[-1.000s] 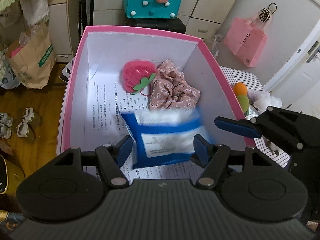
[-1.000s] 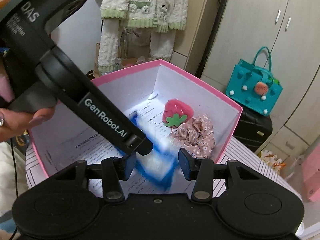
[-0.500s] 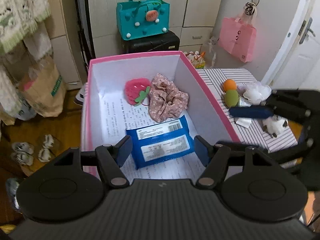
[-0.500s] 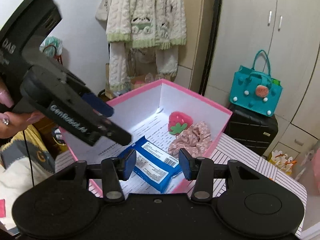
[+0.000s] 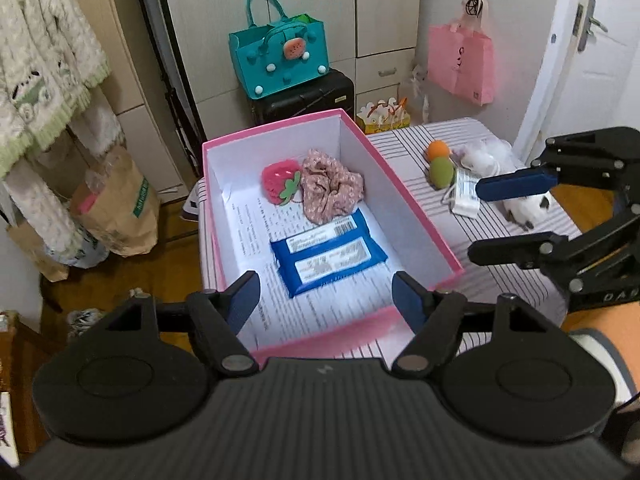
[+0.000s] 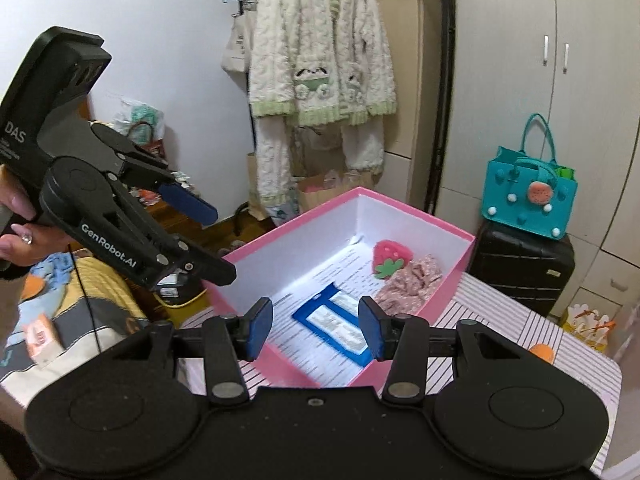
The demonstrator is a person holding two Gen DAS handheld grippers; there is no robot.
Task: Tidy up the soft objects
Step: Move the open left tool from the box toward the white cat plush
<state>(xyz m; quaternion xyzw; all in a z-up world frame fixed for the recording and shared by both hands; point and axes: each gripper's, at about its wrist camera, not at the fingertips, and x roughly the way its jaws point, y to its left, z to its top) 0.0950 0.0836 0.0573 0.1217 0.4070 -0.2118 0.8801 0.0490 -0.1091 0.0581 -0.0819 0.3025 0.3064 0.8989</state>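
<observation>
On the striped surface (image 5: 472, 224), the pink box (image 5: 416, 216) holds the blue wipes pack (image 5: 328, 256), lying below and ahead of both empty tools: left tool (image 5: 325, 300) opening, right tool (image 6: 314, 328) opening.

A teal handbag (image 5: 280, 54) sits on top of a black suitcase (image 5: 304, 98) against the cupboards, a pink tote (image 5: 460, 64) hangs on the wall by the door – and a fluffy cream cardigan (image 6: 320, 44) hangs above a brown paper bag (image 5: 116, 204) on the floor.
</observation>
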